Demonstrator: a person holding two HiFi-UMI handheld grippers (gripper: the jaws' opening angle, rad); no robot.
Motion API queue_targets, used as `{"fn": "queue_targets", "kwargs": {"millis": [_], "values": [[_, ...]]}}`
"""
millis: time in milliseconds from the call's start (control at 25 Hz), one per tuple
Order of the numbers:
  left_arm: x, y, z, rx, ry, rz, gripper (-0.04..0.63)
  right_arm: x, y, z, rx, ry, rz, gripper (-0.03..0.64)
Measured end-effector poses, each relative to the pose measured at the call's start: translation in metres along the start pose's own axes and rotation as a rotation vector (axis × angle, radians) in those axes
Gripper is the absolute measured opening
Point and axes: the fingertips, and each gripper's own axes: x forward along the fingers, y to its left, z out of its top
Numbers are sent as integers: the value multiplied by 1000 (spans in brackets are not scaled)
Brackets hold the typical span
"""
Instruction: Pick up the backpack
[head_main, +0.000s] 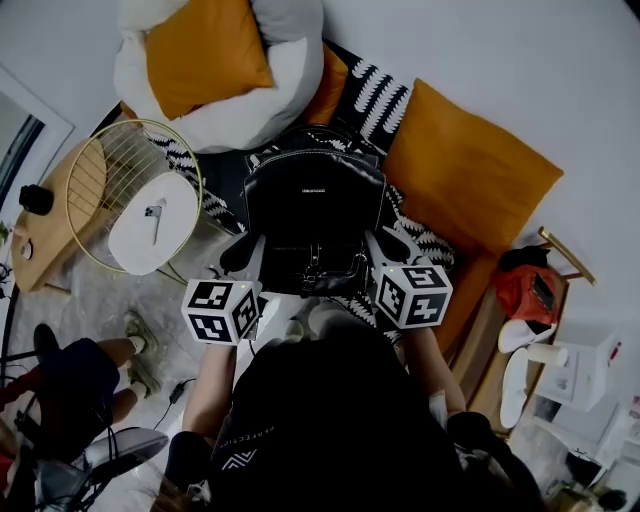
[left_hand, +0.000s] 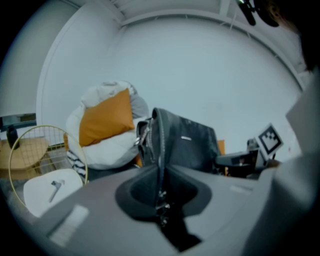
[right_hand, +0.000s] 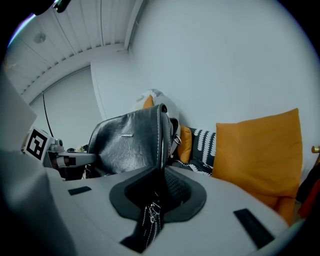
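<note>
We are looking down into a pale-walled room (head_main: 500, 50) where a low seat is carrying a large orange cushion (head_main: 465, 175), a black-and-white patterned throw (head_main: 375, 95) and a white beanbag (head_main: 290, 80). The black leather backpack (head_main: 313, 215) is hanging between our two tools, in front of the cushion and over the throw; we cannot tell whether its base is clear of the seat.

The left hand-held gripper (head_main: 245, 262) is pinching the backpack's left side seam, its jaws pressed nearly together on the zip edge. The right hand-held gripper (head_main: 385, 255) is doing the same on the right seam, with a stitched strap and buckle trailing out between its jaws.

We are judging the grips to be the weak point. Each one is biting only a thin fold of smooth leather, so the bag's weight could be pulling the seams out of the pads, one side first. If our hands are rising unevenly or drifting apart, the backpack could tilt and slip. A dangling strap could also be snagging the throw, and a swing to the left could be knocking the round gold wire frame (head_main: 105, 170) beside the seat.
</note>
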Motion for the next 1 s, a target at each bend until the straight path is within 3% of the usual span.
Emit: {"fn": "queue_targets", "kwargs": {"millis": [1000], "values": [[-18, 8, -13, -9, -6, -5, 48, -5, 18, -14, -14, 0, -12, 32]]}}
